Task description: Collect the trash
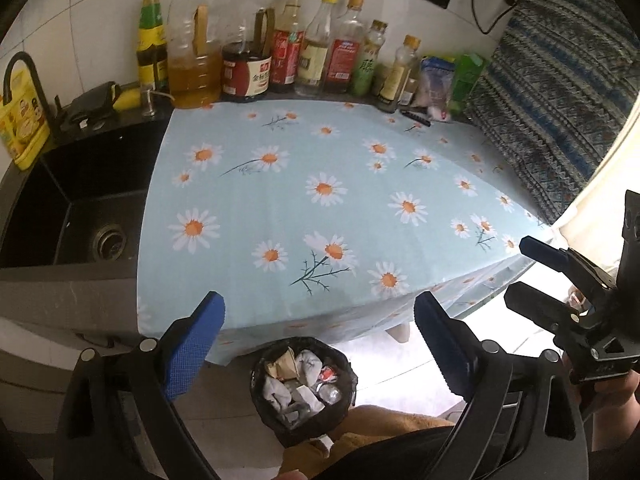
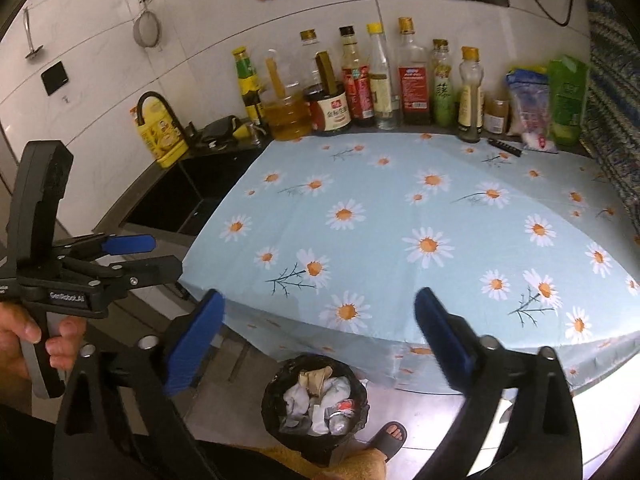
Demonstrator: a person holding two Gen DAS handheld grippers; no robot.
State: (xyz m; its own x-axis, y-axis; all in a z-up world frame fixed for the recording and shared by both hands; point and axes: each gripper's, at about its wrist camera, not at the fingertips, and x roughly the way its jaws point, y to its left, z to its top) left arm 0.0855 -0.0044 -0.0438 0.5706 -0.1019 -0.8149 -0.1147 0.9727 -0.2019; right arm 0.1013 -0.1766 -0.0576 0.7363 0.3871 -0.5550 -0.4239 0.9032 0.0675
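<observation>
Hovering grippers [image 1: 318,334] [image 2: 320,330] (jaws apart) above bin [image 1: 304,386]

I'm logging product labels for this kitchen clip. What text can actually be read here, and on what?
"GenRobot.AI": on the black body of the left gripper, seen in the right wrist view.
Bottle labels along the wall: Chinese characters and red or green brand panels, too blurred to read.
Yellow jug: print too small to read.
Nothing else legible.
</observation>
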